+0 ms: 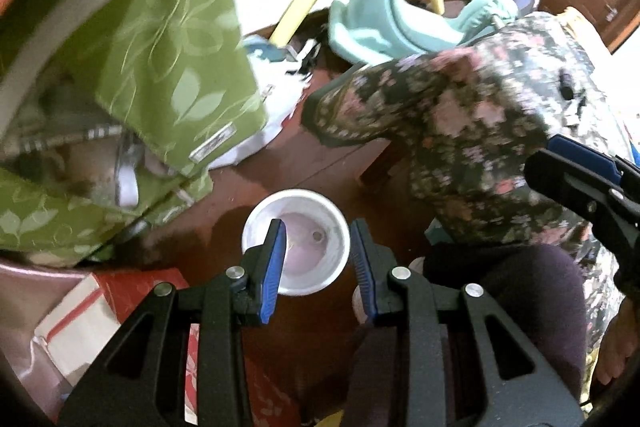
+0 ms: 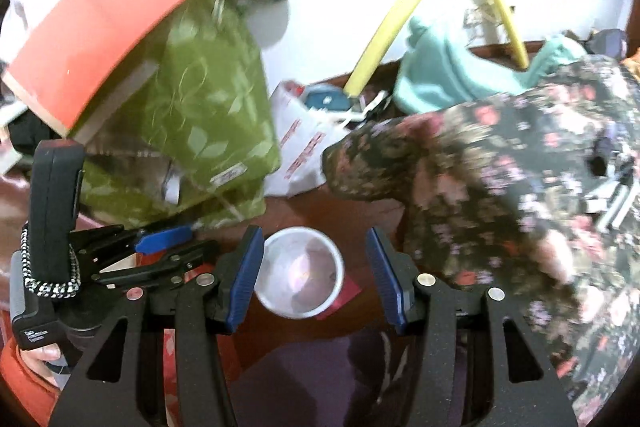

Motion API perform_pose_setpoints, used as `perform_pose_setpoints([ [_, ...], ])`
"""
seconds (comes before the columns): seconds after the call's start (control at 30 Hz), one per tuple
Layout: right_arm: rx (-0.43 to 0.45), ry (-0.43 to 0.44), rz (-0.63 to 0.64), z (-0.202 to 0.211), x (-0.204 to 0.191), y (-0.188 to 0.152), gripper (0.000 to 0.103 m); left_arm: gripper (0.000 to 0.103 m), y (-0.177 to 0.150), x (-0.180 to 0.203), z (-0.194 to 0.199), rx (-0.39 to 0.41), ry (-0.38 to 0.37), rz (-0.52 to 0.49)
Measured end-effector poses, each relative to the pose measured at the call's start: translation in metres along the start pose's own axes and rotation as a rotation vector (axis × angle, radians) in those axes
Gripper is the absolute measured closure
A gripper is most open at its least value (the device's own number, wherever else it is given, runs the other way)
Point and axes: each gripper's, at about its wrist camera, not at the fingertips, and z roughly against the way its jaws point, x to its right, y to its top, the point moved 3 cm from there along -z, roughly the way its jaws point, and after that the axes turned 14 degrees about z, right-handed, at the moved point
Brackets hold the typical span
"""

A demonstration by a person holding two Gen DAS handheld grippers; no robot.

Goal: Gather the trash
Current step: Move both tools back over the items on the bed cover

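Observation:
A white disposable cup [image 1: 298, 247] stands open side up on the dark red floor, empty with a pinkish bottom. My left gripper [image 1: 318, 259] is open above it; the left pad overlaps the cup's rim, the right pad is just beside it. In the right wrist view the same cup [image 2: 299, 273] lies between the wide-open pads of my right gripper [image 2: 316, 275], touching neither. The left gripper [image 2: 160, 251] shows at the left edge of that view; the right gripper [image 1: 592, 179] shows at the right edge of the left wrist view.
A green leaf-print bag [image 1: 168, 39] hangs close on the left. A floral-patterned cloth [image 1: 480, 131] fills the right. A white plastic bag [image 2: 300, 147], a teal cloth [image 2: 440, 75] and a yellow hose [image 2: 400, 23] lie behind. A red box [image 1: 120, 299] sits lower left.

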Motion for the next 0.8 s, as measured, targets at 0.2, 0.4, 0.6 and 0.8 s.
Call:
perform_pose_setpoints([
  [0.2,0.088,-0.073,-0.062,0.043,0.037,-0.007,0.053,0.071,0.008,0.049,0.023,0.052,-0.051,-0.052],
  [0.4,0.149,-0.148,-0.139,0.082,0.083,-0.021,0.053,0.071,0.012,0.109,0.034,0.082,-0.094,-0.139],
  [0.6,0.177,-0.213,-0.227,0.11,0.134,-0.042,0.053,0.071,0.017,0.171,0.032,0.087,-0.128,-0.233],
  [0.8,0.173,-0.258,-0.316,0.122,0.184,-0.066,0.053,0.071,0.022,0.228,0.019,0.074,-0.158,-0.303],
])
